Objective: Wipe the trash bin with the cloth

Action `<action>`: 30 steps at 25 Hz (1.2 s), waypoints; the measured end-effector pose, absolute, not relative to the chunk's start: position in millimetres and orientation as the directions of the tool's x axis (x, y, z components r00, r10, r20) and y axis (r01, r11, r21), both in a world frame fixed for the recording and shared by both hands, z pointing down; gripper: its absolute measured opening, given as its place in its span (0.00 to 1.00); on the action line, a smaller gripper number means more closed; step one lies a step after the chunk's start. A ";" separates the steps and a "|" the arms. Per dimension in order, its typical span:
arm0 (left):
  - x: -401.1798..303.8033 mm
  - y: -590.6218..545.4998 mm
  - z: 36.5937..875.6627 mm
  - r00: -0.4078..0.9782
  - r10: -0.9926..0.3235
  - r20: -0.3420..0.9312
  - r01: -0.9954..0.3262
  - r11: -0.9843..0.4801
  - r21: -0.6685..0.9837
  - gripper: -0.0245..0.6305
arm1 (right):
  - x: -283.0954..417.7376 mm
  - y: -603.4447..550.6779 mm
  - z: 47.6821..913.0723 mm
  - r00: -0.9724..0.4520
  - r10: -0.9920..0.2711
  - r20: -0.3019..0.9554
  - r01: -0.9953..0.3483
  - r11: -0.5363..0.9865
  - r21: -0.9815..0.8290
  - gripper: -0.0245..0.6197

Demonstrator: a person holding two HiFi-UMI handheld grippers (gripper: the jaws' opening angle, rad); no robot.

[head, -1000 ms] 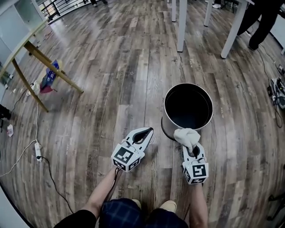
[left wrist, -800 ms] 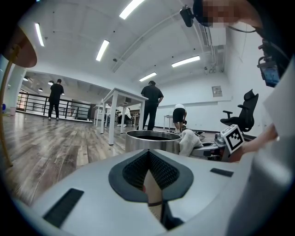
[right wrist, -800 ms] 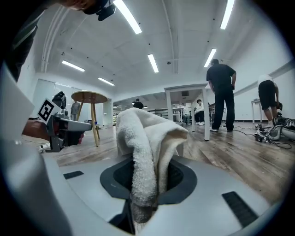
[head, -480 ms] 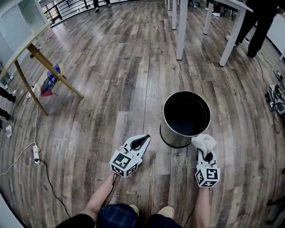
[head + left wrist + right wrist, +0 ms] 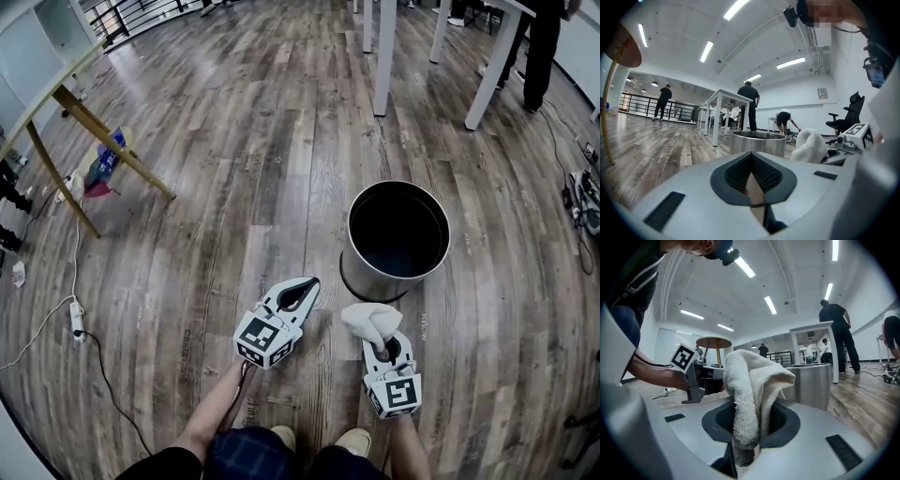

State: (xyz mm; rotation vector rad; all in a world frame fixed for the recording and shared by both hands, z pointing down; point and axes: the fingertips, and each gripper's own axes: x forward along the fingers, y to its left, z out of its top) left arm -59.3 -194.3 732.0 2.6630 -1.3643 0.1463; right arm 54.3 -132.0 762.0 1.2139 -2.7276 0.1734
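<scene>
A round steel trash bin (image 5: 397, 234) with a dark inside stands upright on the wood floor; it shows too as the bin (image 5: 757, 143) and the bin (image 5: 813, 383). My right gripper (image 5: 378, 338) is shut on a white cloth (image 5: 369, 322), just below the bin's near left side and a little short of its wall. The cloth (image 5: 751, 392) bunches up out of the jaws. My left gripper (image 5: 298, 294) is shut with nothing in it, left of the bin and apart from it. The cloth (image 5: 809, 146) appears to its right.
White table legs (image 5: 383, 56) stand beyond the bin. A wooden easel leg (image 5: 112, 145) and a blue bag (image 5: 103, 164) are at the left, with a power strip and cable (image 5: 78, 319) on the floor. People stand at the far right (image 5: 542, 52).
My right gripper with the cloth has swung from the bin's lower right side to its lower left front. The left gripper has hardly moved.
</scene>
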 end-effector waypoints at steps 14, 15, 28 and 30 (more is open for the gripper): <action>-66.4 -185.9 742.5 0.581 -0.795 0.176 -0.813 -0.574 0.093 0.03 | 23.0 -207.5 808.4 -0.596 -0.754 0.276 -0.792 0.609 -0.047 0.17; -66.5 -186.2 742.5 0.580 -0.795 0.176 -0.814 -0.573 0.092 0.03 | 32.2 -206.0 805.8 -0.586 -0.765 0.267 -0.801 0.597 -0.047 0.17; -77.8 -181.0 745.4 0.556 -0.813 0.174 -0.831 -0.546 0.105 0.03 | 209.2 -232.4 822.8 -0.306 -0.909 0.284 -0.951 0.303 -0.056 0.17; -80.5 -180.5 745.4 0.551 -0.816 0.175 -0.835 -0.540 0.109 0.03 | 217.6 -238.0 824.0 -0.291 -0.911 0.292 -0.956 0.287 -0.060 0.17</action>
